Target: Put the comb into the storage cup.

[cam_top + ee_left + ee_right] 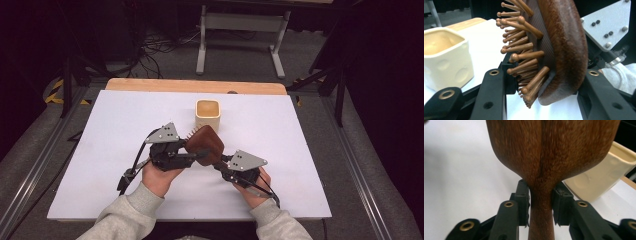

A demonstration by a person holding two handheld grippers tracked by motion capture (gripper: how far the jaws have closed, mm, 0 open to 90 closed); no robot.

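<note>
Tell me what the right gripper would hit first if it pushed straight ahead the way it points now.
The right gripper is already shut on the wooden hairbrush at its neck. Straight ahead, the brush it carries would probably meet the cream cup just beyond, though depth is unclear.

You have a cream square cup (207,114) standing upright on the white table (110,130), nearer its far edge than its near one, about midway across. A wooden strip (195,86) runs along that far edge. Beyond it, a grey metal stand (240,30) sits on the floor.
</note>
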